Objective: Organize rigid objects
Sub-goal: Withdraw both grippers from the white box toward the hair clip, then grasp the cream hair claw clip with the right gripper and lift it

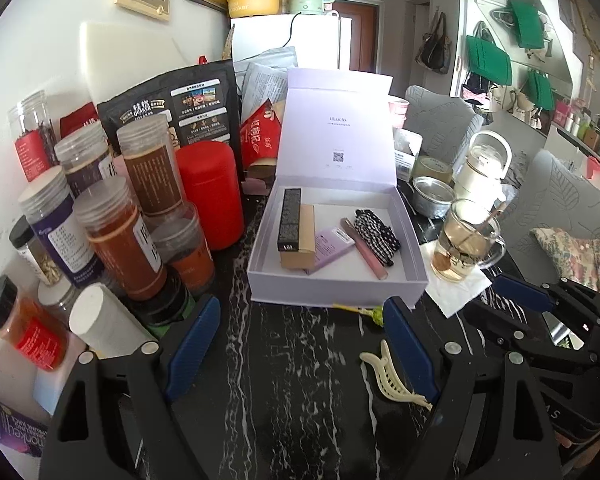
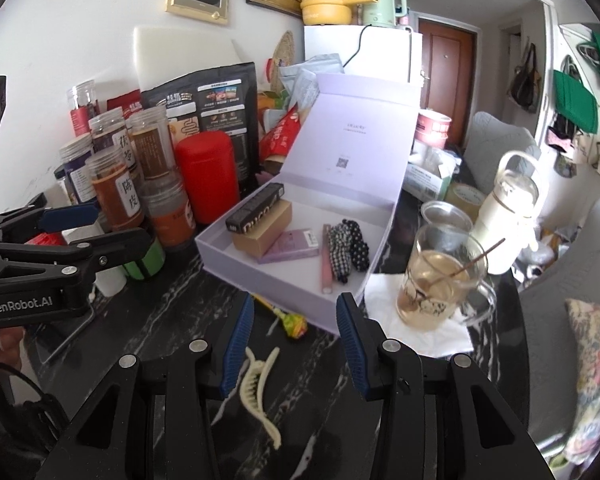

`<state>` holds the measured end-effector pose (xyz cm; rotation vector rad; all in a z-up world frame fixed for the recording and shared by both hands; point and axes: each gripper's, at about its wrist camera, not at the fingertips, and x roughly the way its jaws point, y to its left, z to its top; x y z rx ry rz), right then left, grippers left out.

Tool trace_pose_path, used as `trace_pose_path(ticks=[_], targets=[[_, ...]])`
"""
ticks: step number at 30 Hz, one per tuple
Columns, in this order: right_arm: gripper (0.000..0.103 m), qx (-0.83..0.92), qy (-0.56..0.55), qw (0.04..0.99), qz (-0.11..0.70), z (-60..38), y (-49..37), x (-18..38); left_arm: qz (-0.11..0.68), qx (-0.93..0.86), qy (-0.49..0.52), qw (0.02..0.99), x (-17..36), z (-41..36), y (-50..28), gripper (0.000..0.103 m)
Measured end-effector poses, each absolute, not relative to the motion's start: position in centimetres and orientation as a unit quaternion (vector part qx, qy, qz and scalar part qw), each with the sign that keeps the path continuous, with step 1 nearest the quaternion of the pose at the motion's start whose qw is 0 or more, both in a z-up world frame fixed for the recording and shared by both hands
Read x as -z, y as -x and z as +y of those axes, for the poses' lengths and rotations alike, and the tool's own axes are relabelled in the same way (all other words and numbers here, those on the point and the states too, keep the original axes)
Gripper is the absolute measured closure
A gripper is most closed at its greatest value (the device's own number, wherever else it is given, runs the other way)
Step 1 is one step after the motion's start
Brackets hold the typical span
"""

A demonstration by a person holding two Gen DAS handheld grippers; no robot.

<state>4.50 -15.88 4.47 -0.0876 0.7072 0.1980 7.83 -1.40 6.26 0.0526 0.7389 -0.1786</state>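
An open lilac box [image 1: 332, 288] [image 2: 260, 284] sits on the dark marble table with its lid standing up. It holds a black slim carton [image 1: 290, 216], a tan carton [image 2: 262, 228], a lilac packet, a pink tube [image 1: 364, 250] and a checked scrunchie [image 2: 346, 250]. In front of the box lie a cream hair clip [image 1: 392, 378] [image 2: 256, 384] and a lollipop [image 2: 292, 324]. My left gripper [image 1: 302, 302] is open and holds nothing; the clip lies by its right finger. My right gripper [image 2: 296, 300] is open over the clip and the lollipop, touching neither.
Several spice jars [image 1: 116, 236] and a red canister [image 1: 212, 192] crowd the left. A glass mug of tea [image 2: 436, 280] stands on a napkin right of the box, with a metal cup [image 2: 446, 216] and a white bottle [image 2: 508, 220] behind it. A cushioned chair stands at right.
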Motion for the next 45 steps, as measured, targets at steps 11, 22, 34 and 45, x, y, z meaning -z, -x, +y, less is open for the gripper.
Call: trace_pose_path(ticks=[11,22,34,45], targets=[[0.06,-0.113,0.03,0.922,0.369,-16.0,-2.5,-1.2,0.386,0.102,-0.026,0.916,-3.4,-1.3,-5.4,0.019],[0.06,-0.139,0.019,0.901,0.41,-15.2,-3.7,3.3,0.414,0.105,-0.003,0.904,0.1,-0.1,-5.4,0.019],[0.06,-0.163,0.026,0.874,0.456,-13.7,-5.6,7.3,0.441,0.104,0.018,0.891,2.9,1.1,-7.0,0.019],[0.083,-0.131,0.011,0.884,0.45,-16.5,-5.3,7.4,0.443,0.125,0.028,0.887,3.9,-0.8,-10.0,0.019]])
